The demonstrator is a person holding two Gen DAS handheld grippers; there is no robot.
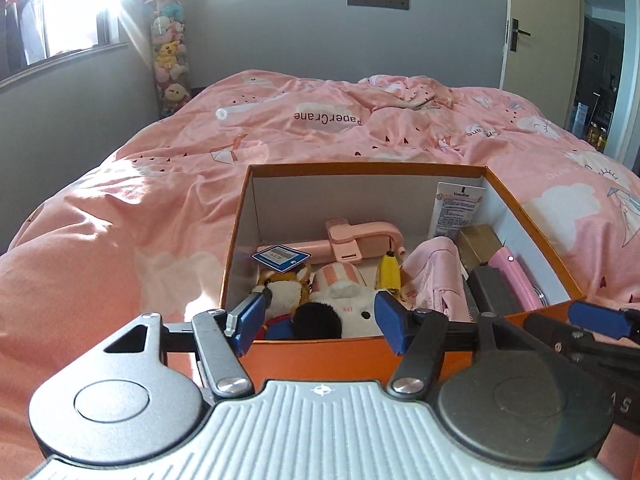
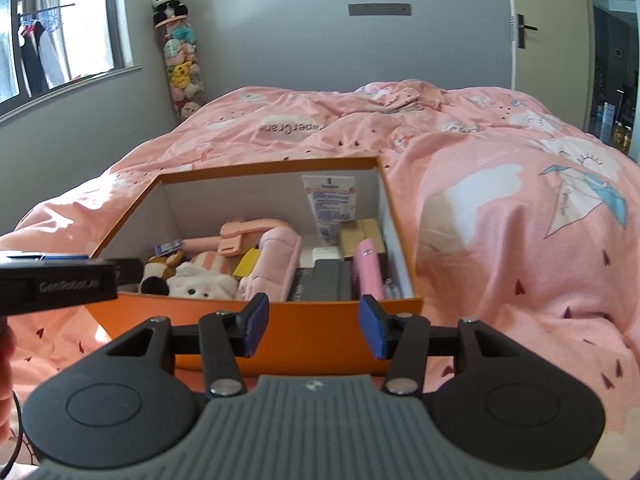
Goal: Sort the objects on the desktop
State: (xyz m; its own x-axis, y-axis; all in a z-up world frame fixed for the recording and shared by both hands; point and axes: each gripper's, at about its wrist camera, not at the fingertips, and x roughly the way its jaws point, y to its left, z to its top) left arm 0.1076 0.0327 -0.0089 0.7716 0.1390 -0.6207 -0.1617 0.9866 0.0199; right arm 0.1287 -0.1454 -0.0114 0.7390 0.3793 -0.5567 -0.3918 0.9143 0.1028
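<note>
Both tools stand released with nothing between their blue pads: the left tool [image 1: 320, 322] hangs over the near wall of the orange box [image 1: 320, 354], above the plush toys [image 1: 320, 300], and the right tool [image 2: 314, 326] waits just outside the same wall, nearer the box's right end. Everything being sorted appears to sit inside the box, which rests on the bed [image 1: 120, 208] rather than on any worktop.

Risks, as judgements: the soft quilt gives the box a poor footing, so a push on its rim could tip or slide it. The contents are packed close, so reaching for one piece may drag a neighbour; the pink cloth [image 1: 434, 276] would snag easily. The white tube [image 2: 332, 208] leans against the far wall and might topple if the box is jolted. With both tools close together at one wall, they could knock each other.

Readable writing: "PaperCrane" on the quilt, upside down; "GenRobot.AI" on the left tool's body in the right view. The tube's heading is too small to be sure of.
</note>
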